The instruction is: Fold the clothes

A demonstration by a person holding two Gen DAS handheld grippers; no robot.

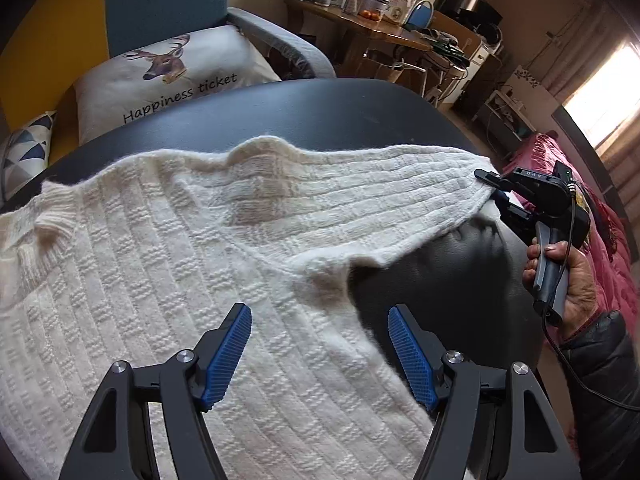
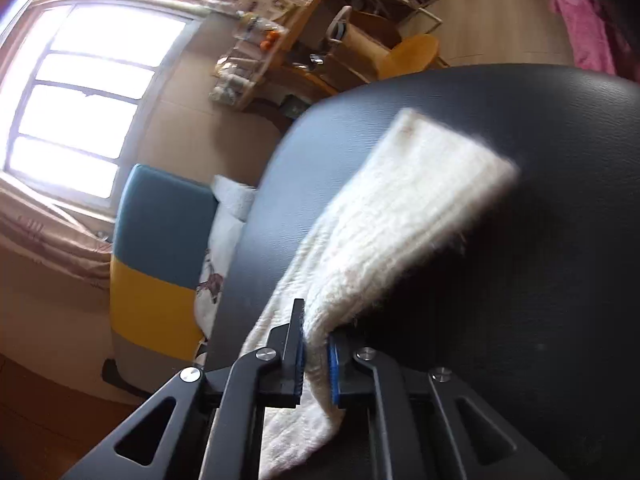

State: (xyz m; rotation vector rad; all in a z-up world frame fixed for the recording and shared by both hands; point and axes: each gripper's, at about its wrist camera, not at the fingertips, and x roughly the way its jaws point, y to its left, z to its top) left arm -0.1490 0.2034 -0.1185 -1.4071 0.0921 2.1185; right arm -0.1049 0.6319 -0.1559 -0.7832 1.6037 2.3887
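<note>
Cream-white knitted sweater (image 1: pixel 168 264) with a ribbed, blocky texture lies spread across a black leather-like desk (image 1: pixel 320 112), its body filling the near side and one long sleeve (image 1: pixel 360 196) stretched out toward the desk's right edge. Over the sweater's body hangs the left tool (image 1: pixel 320 354), its blue ribbed pads (image 1: pixel 228 356) standing wide apart with nothing between them; whether the tips touch the knit I cannot tell. At the far end of the sleeve, the right tool (image 1: pixel 490 184) has its jaws closed on the cuff, and a hand (image 1: pixel 568 276) in a dark padded cuff grips its grey handle, with a black cable trailing down. From the right wrist view, that right tool (image 2: pixel 316 356) has the sleeve (image 2: pixel 400 208) pinched between its pads, the fabric draping off the desk (image 2: pixel 520 280) and blurred toward its far end. Behind the desk sits a white cushion (image 1: pixel 168 80) printed with a deer's head and the words "Happiness ticket", leaning on a blue and yellow chair back (image 1: pixel 160 4). A pink bedspread (image 1: pixel 560 184) lies just beyond the right tool.
</note>
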